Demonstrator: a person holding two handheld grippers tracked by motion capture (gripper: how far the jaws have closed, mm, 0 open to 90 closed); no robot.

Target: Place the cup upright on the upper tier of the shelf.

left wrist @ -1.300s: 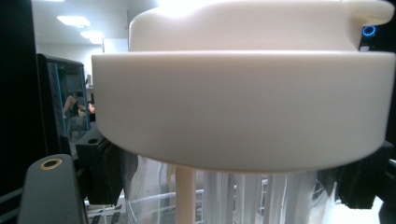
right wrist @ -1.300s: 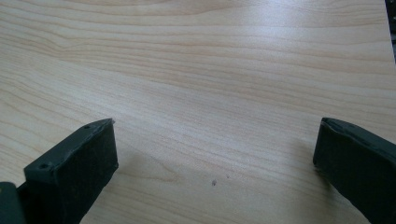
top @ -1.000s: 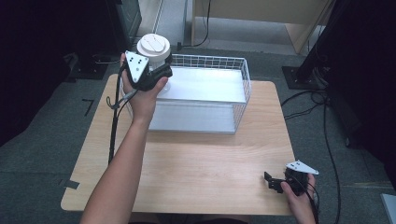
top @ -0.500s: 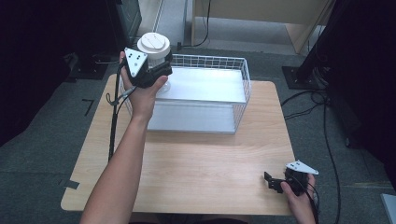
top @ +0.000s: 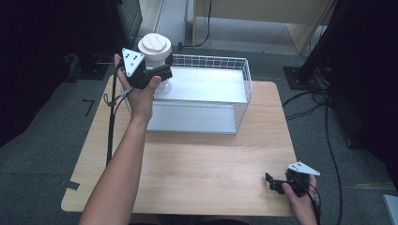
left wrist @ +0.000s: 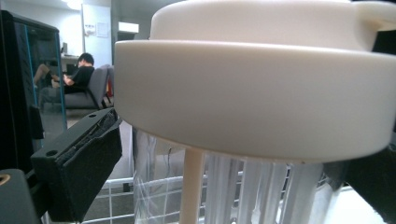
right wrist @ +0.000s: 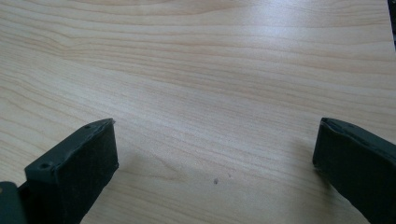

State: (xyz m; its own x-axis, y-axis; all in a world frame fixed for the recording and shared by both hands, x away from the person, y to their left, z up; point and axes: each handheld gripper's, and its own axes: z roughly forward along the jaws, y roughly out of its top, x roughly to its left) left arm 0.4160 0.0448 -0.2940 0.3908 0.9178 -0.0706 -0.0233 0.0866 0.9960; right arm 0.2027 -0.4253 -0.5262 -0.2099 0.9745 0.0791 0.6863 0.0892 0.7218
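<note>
Up at the far left corner of the wooden table [top: 197,173], the left gripper [top: 157,75] has a clear jar [top: 162,85] with a fat white lid [top: 154,45] clamped between its jaws. The jar stands upright, long axis vertical, lid to the ceiling, and it hangs over the near left corner of the white wire basket [top: 244,89]. From the high view I cannot tell whether its base touches the basket floor or rides just above it. The grey three-cornered plate [top: 132,60] sits on top of the gripper, beside the lid, and the black cable [top: 111,122] trails down along the forearm toward the table's left edge.

The left gripper view gives what the overhead cannot: the lid's thick rim [left wrist: 261,102] looms across the top, and under it the ribbed clear wall [left wrist: 261,191] of the jar and a pale stem [left wrist: 191,186] running straight down inside. One black jaw angles in at the left, close against the glass, and basket wire [left wrist: 116,184] crosses below. Beyond, a person sits on a sofa [left wrist: 86,86] far off in the room.

Down at the near right corner, the right gripper [top: 277,183] rests low by the table's edge, held in the right hand [top: 302,201]. Its own view shows both black jaws spread wide with bare wood grain [right wrist: 210,93] between them, holding nothing. The basket itself runs along the far edge, well apart from that hand.
</note>
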